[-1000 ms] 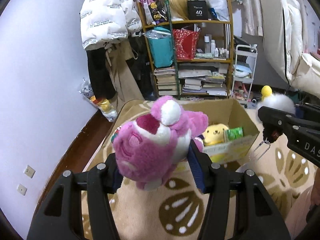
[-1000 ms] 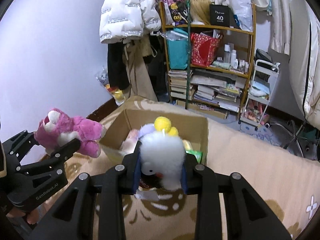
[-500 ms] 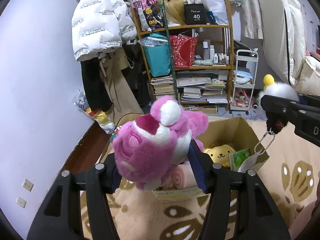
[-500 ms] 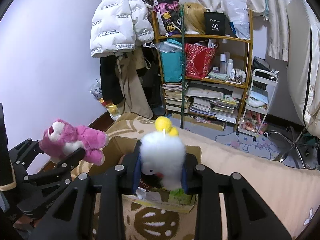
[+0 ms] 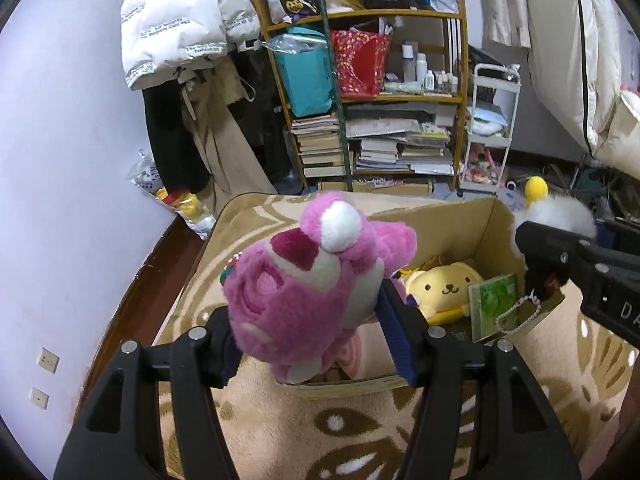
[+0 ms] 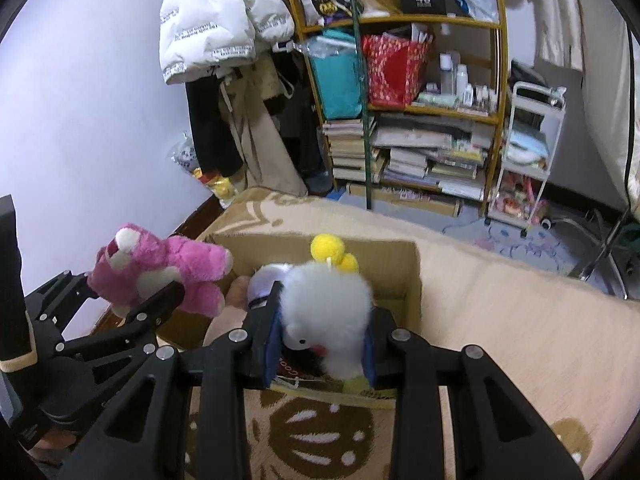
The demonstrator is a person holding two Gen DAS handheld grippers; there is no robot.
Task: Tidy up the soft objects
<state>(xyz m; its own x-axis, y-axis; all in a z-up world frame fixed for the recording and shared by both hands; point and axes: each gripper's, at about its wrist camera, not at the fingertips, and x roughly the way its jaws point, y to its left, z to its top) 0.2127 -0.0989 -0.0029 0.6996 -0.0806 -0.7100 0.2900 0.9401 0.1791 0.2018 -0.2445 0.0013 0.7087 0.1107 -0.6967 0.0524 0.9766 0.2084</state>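
Note:
A pink plush bear (image 5: 312,280) is clamped between the blue pads of my left gripper (image 5: 312,340), which is shut on it. It hangs over the near edge of an open cardboard box (image 5: 496,224). My right gripper (image 6: 322,340) is shut on a white fluffy toy (image 6: 324,300) with yellow pompoms (image 6: 328,248), over the same box (image 6: 414,280). The right wrist view shows the bear (image 6: 160,264) and left gripper (image 6: 120,292) at left. Inside the box lie a yellow plush (image 5: 440,288) and a green packet (image 5: 494,300).
The box rests on a beige patterned blanket (image 5: 360,432). Behind it stand a crowded bookshelf (image 5: 380,120), a white trolley (image 5: 492,120) and hanging coats (image 5: 180,32). A lilac wall (image 5: 72,160) with sockets runs along the left.
Both grippers moved forward and down with their toys. The box, earlier beyond them, now lies right under the pink bear and the white toy.

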